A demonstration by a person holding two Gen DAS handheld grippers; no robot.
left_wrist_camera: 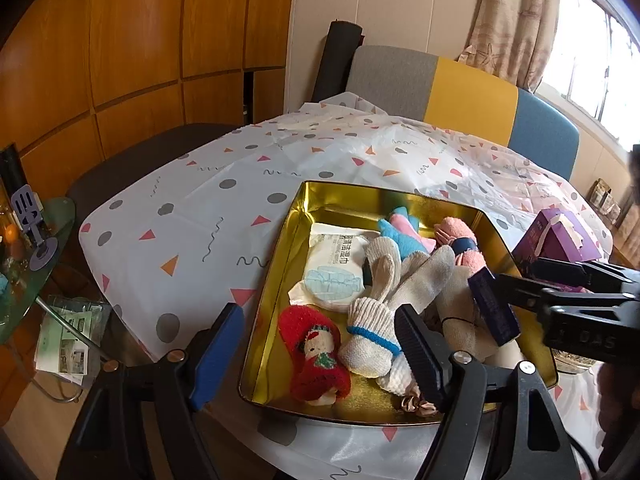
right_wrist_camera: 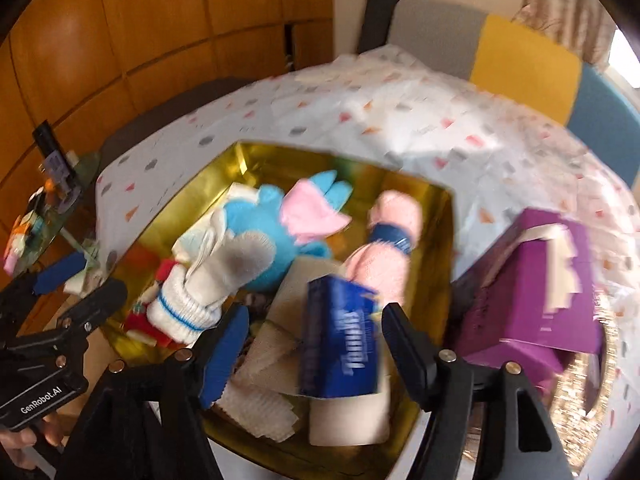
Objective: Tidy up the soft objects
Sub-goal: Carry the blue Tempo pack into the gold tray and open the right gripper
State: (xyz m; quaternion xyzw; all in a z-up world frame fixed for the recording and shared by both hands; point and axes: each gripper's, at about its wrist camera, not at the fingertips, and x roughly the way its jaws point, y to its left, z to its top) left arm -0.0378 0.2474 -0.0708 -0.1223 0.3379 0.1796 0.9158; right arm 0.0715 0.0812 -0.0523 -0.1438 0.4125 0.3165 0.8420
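So the blue tissue pack sits between the right gripper's spread jaws, over the gold tin. It's blurry, but neither pad seems to press on it, so I'd call it loose. The pack lies on the white socks piled in the tin. The left gripper hovers wide open over the tin's near-left corner, holding nothing.

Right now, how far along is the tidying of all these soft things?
Mostly done: the gold tin already holds white gloves, a red doll and a pink towel roll. In hand: the right gripper is open around a blue tissue pack over the tin. Left: the purple box outside.
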